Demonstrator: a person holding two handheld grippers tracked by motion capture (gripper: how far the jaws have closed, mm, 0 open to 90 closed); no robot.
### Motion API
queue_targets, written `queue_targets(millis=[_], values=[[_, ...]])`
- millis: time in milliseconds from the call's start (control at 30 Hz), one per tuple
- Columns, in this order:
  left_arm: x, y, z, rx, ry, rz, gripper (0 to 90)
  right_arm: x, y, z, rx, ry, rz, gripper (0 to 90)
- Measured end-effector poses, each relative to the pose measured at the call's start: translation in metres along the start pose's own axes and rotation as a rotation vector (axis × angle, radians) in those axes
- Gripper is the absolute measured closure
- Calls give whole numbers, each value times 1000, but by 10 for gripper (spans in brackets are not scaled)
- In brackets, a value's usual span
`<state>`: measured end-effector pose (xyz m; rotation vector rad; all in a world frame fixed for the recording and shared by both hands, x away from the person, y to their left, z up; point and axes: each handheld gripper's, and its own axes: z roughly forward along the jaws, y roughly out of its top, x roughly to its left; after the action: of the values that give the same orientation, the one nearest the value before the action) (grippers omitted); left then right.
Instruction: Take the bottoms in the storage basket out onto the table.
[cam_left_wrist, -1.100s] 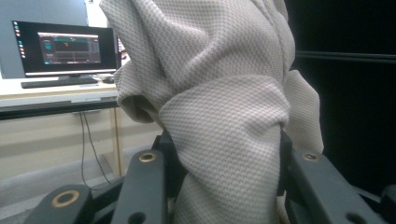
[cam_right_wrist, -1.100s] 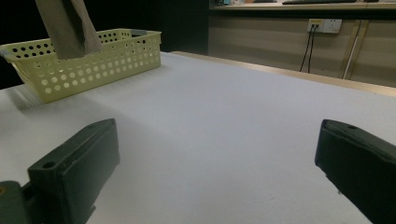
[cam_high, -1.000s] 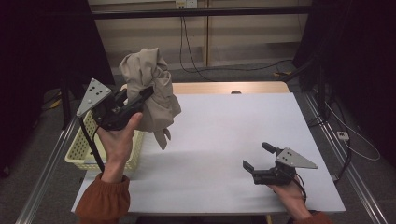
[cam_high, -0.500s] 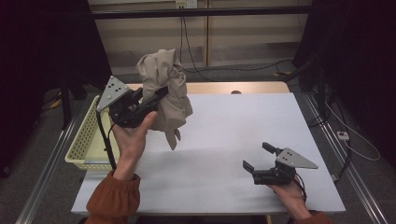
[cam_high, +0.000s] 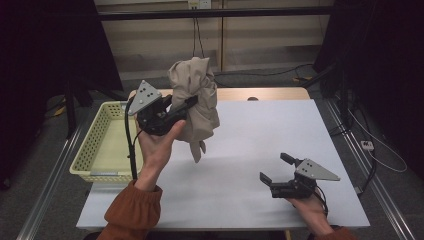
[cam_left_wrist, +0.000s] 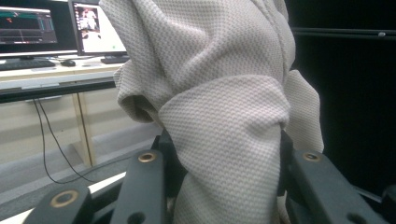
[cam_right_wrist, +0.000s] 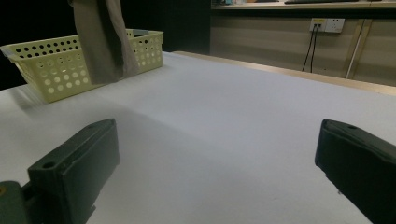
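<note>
So the beige cloth (cam_high: 196, 100) is clamped in the left tool (cam_high: 186, 106) and held up in the air over the left part of the white surface (cam_high: 260, 145), bunched into a lump that hangs roughly vertical, with one narrow tail dangling down toward the surface without quite touching it, as far as can be told. In the left gripper view the cloth (cam_left_wrist: 224, 121) is seen wedged right between the two black jaws, so that tool is clenched on fabric.

The key relation: the yellow perforated basket (cam_high: 97, 150) is set just to the left of the held cloth, at the surface's left edge, while a wide bare stretch of the surface lies to the right. The long axis of the bundle runs top to bottom, so a drop either way would be led by the tail end.

The right tool (cam_high: 275, 170) is parked low near the front right, well apart from the cloth, jaws spread wide and nothing gripped; the left is clearly the nearer one. In the right gripper view the basket (cam_right_wrist: 56, 60) is seen off in the distance with the cloth's tail (cam_right_wrist: 100, 39) hanging in front of it.

Counted up: one cloth, one basket, two tools.
</note>
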<state>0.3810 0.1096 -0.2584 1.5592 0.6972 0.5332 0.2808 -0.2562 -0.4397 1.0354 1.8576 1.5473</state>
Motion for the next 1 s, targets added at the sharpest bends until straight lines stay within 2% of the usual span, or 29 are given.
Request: queue_targets(millis=[233,367,467,1000], values=[[-6,-2,10,16,-8,-17,618,0,0,0,0,1,2,0],[-8,-4,15,29,2,-14,619,0,0,0,-1,1,-2,0],[-9,-6,21,32,-13,-17,619,0,0,0,1,0,1,0],[-20,-19,53,95,-15,-9,619,0,0,-1,1,5,-5,0]])
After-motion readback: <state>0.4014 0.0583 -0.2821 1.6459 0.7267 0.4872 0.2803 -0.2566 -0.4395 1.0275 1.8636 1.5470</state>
